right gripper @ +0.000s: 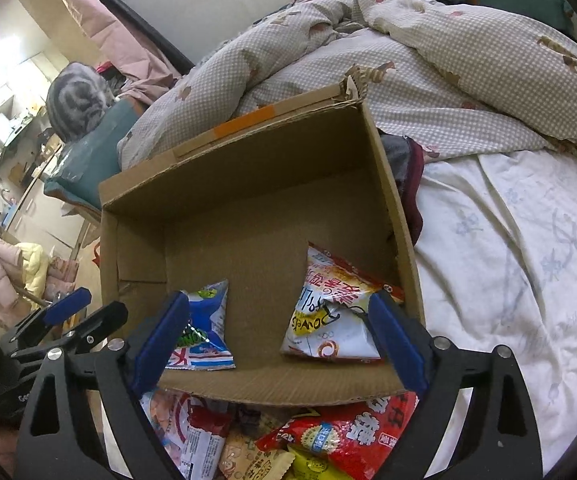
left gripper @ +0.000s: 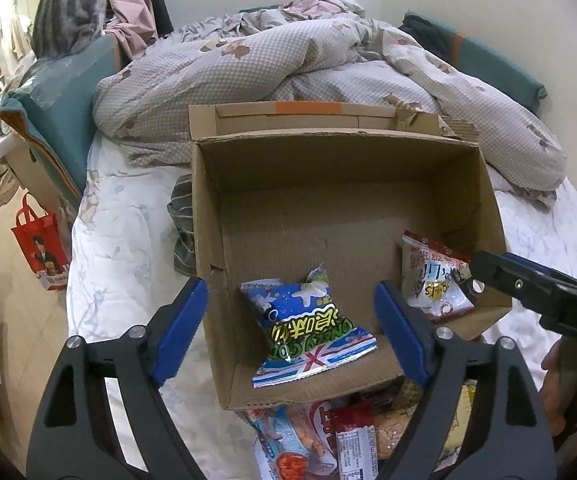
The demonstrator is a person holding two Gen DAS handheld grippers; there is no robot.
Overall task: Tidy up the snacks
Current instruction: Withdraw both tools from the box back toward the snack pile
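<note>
Both claws hang wide open and empty over the cardboard box (left gripper: 340,200) on the bed (left gripper: 128,248), the left claw (left gripper: 292,336) above the blue snack bag (left gripper: 308,328), the right claw (right gripper: 278,340) between that bag and the white-and-red snack bag (right gripper: 332,316). Both bags lie on the box floor, apart. More snack packets (right gripper: 320,440) sit piled on the bed just outside the near wall.

I see the box (left gripper: 340,200) on the bed (left gripper: 128,240), quilt (left gripper: 248,64) behind it. Two packets (left gripper: 308,332) (left gripper: 434,280) lie inside, apart, left and right. More snacks (right gripper: 288,440) sit before the box.
</note>
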